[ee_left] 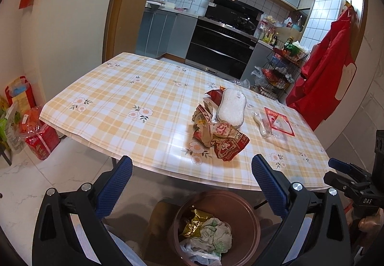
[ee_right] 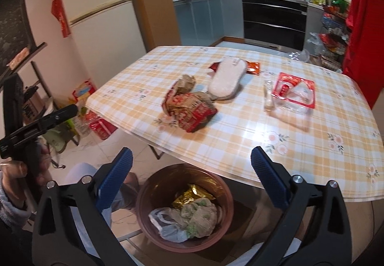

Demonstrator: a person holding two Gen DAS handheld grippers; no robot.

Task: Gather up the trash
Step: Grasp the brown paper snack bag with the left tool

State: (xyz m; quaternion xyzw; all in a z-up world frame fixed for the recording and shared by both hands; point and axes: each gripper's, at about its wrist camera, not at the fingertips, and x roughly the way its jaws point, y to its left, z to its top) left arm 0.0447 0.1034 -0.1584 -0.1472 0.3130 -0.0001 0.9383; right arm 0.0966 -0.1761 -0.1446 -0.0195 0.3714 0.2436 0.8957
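A brown round bin (ee_left: 252, 218) (ee_right: 223, 225) stands on the floor below the table's near edge, holding crumpled wrappers, a gold foil and a plastic bag. My left gripper (ee_left: 192, 165) hangs open above it with nothing between its blue pads. My right gripper (ee_right: 192, 157) is also open and empty over the bin. On the checked tablecloth lie crumpled red-and-brown snack wrappers (ee_left: 216, 136) (ee_right: 189, 107), a white sponge-like pad (ee_left: 231, 107) (ee_right: 226, 78), a red packet (ee_right: 253, 66) behind it, and a clear plastic wrapper with a red label (ee_left: 276, 124) (ee_right: 292, 93).
The table (ee_left: 108, 97) (ee_right: 312, 145) stands before a kitchen with an oven (ee_left: 220, 47). A fridge (ee_left: 72, 25) and bags on the floor (ee_left: 36, 131) are at the left; a wire rack (ee_left: 280, 69) and red cloth (ee_left: 321, 78) at the right.
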